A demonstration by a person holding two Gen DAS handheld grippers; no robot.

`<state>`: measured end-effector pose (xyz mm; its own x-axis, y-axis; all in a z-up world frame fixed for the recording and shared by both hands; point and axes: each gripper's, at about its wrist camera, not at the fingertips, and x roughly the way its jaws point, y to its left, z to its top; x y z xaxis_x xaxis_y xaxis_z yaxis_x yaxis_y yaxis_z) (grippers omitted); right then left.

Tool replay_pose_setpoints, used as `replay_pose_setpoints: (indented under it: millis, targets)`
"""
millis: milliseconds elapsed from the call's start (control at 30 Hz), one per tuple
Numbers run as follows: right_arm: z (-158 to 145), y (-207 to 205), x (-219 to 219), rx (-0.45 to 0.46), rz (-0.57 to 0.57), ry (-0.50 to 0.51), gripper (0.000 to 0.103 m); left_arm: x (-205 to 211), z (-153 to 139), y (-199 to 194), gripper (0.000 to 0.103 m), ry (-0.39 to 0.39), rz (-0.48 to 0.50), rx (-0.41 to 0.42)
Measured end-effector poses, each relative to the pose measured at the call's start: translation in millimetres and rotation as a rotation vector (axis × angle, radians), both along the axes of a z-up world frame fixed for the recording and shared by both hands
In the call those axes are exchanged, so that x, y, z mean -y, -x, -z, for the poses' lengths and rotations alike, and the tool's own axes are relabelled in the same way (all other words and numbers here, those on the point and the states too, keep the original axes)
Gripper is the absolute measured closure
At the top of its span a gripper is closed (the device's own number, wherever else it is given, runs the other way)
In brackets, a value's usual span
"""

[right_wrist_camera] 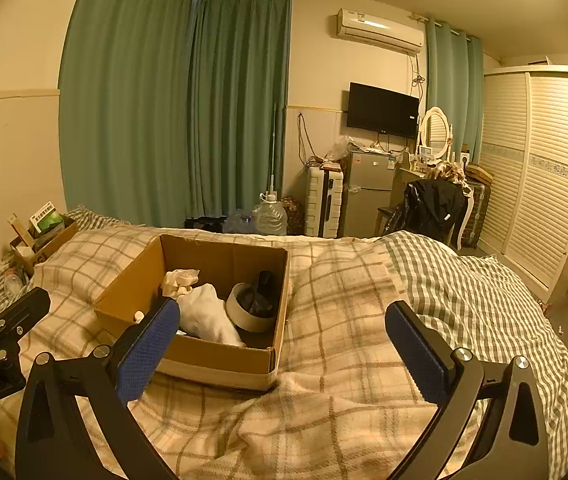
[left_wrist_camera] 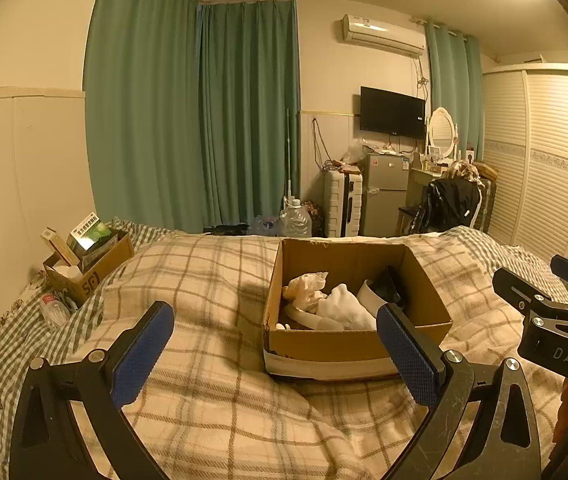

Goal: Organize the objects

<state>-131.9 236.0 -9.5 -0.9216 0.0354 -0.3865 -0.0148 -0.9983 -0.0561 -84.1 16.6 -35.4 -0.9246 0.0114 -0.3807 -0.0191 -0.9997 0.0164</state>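
Both the left gripper (left_wrist_camera: 275,346) & right gripper (right_wrist_camera: 283,344) hang wide open w/ nothing held over the plaid blanket (right_wrist_camera: 336,364), open brown cardboard box (right_wrist_camera: 188,354) w/ white cloth (right_wrist_camera: 204,314) at 11 o'clock of right gripper.

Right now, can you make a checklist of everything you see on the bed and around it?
Surface: plaid blanket over the bed, rumpled.
Job's things: open cardboard box holding a white cloth, a crumpled cream piece and a white bowl with dark items.
Clutter: smaller box of packets by the wall; plastic bottle beside it.
Grippers: left hand-held gripper open, empty; right hand-held gripper open, empty.
Cables: wires near the TV.
Surroundings: green curtains, fridge, wardrobe.
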Motion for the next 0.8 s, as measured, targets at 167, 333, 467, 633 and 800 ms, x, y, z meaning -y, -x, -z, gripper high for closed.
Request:
replay_pose_setpoints:
  millis: [167, 333, 467, 633, 800]
  targets:
    - [0.8, 1.0, 0.4, -0.001, 0.003, 0.001, 0.000, 0.2, 0.0, 0.2, 0.000, -0.003, -0.001, 0.001]
    - [1.2, 0.6, -0.3, 0.001, 0.003, 0.002, 0.000, -0.5, 0.7, 0.2, 0.000, -0.001, -0.002, 0.004]
    - [1.8, 0.8, 0.1, 0.005, 0.002, 0.001, 0.000, -2.0, 0.8, -0.1, 0.000, -0.001, -0.001, 0.006]
    - [2.7, 0.7, 0.1, 0.008, 0.003, 0.003, 0.000, -1.9, 1.0, -0.1, 0.000, -0.002, -0.003, 0.007]
    - [3.3, 0.7, -0.4, 0.010, 0.004, 0.004, 0.000, -1.4, 1.1, 0.3, 0.000, -0.003, -0.003, 0.008]
